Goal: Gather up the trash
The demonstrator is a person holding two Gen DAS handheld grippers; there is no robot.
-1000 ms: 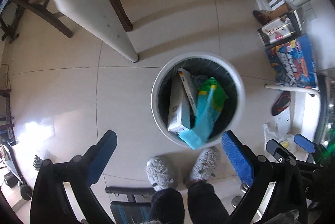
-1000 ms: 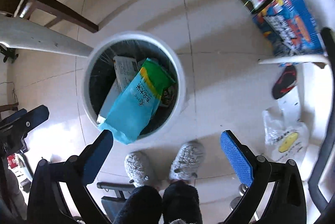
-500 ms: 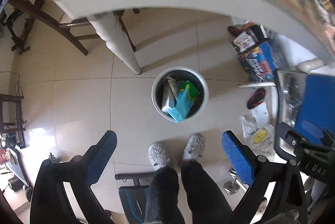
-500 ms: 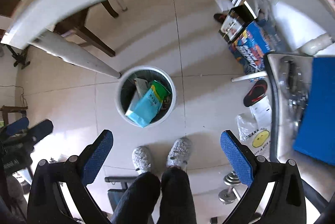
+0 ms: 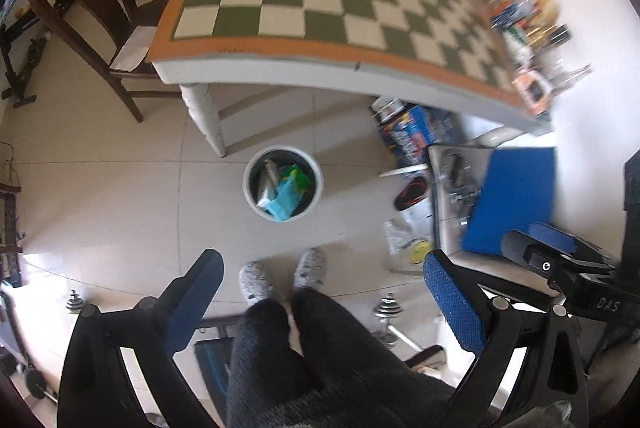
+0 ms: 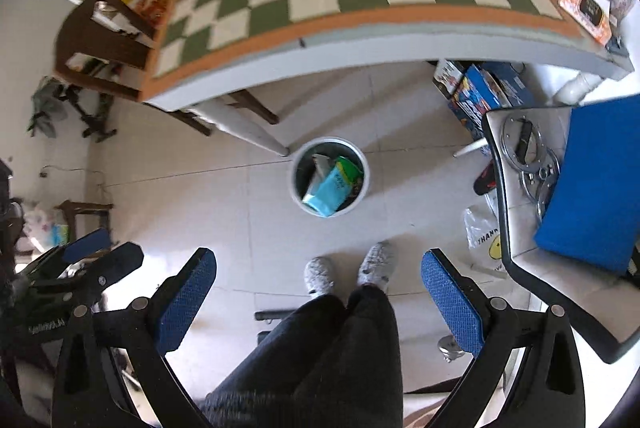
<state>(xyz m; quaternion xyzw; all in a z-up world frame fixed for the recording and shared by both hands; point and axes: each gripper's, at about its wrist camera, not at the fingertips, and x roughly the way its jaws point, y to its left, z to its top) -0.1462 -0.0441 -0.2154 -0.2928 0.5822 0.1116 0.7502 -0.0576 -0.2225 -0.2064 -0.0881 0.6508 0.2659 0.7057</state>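
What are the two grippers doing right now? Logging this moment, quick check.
Left gripper: open, holding nothing.
Right gripper: open, holding nothing.

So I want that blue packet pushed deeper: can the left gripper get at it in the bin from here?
Probably yes. The left gripper is open and empty, and the blue packet pokes out of the open bin on bare floor, though far below.
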